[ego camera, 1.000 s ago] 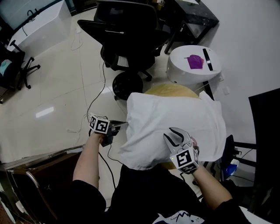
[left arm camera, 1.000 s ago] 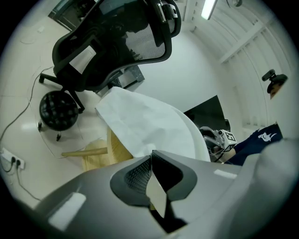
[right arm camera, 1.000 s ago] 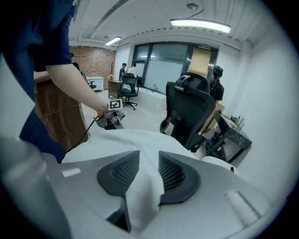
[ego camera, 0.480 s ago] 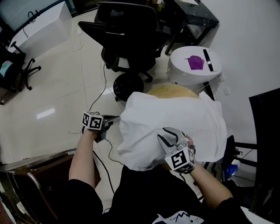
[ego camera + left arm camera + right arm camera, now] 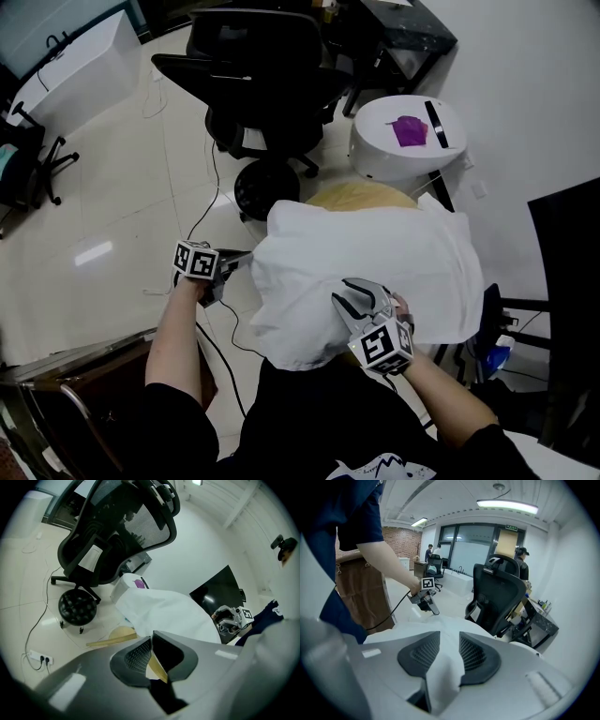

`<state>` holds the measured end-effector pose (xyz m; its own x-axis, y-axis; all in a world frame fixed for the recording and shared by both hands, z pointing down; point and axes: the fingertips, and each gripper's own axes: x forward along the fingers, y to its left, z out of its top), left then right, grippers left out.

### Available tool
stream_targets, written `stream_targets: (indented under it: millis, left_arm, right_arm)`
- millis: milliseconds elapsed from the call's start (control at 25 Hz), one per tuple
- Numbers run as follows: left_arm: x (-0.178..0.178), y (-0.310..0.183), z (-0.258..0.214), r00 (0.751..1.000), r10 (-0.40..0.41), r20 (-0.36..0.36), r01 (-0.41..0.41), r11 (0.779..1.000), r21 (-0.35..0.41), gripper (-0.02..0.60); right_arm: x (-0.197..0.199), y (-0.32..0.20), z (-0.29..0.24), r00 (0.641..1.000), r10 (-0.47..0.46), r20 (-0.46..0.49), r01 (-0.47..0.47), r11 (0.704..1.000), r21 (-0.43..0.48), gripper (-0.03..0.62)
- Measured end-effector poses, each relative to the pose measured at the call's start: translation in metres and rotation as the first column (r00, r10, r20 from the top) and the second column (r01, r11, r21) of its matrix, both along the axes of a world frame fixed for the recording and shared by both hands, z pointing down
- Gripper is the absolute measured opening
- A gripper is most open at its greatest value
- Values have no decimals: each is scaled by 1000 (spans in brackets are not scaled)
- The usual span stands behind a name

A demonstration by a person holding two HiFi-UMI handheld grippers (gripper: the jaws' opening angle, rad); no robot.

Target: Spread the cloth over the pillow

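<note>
The right gripper (image 5: 359,298) pinched the cloth (image 5: 375,248), seemingly pinning it over the pillow (image 5: 361,195); the left gripper (image 5: 242,257), jaws pressed together, hovered beside its edge.

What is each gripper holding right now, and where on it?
Both hold the white cloth: the left gripper pinches its left edge, and the right gripper clamps a bunched fold on the side nearest the person.
</note>
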<state>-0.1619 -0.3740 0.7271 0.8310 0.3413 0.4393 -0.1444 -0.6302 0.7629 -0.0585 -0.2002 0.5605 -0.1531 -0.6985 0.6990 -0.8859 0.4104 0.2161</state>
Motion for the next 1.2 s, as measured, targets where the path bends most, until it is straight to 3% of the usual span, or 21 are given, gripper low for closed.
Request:
stream_targets:
  millis: [200,320,440,600,880,1080,1200]
  left_arm:
    - [3,-7,5,1000,-27,11,28,997,-67,21]
    - [12,-29,-5,994,-105,-19,102,986,-131,131]
    - [30,-51,-16,987,-151,-57,140,978,-156,195]
    - [55,-68,-4,985,-172,-6,170,975,-141,261]
    - [76,-59,36,982,-178,66,189,952,-239,285]
    - [81,-47,45,976,-218,9,205,905,-373,287]
    - [82,-39,53,978,-210,15,199,895,-398,287]
  right_arm:
    - [4,1,-1,1000,9,-12,-9,1000,5,140]
    - [6,3,1,1000,11,-21,-11,1000,1,140]
    - [9,5,3,1000,20,-20,-20,1000,-5,140]
    - [11,7,3,999,27,-25,-28,1000,-10,140]
    - [18,9,-1,998,59,-21,-60,998,-6,140]
    - [19,8,-9,997,70,-12,-70,997,19,140]
    - [18,5,-9,998,69,-7,-69,997,25,140]
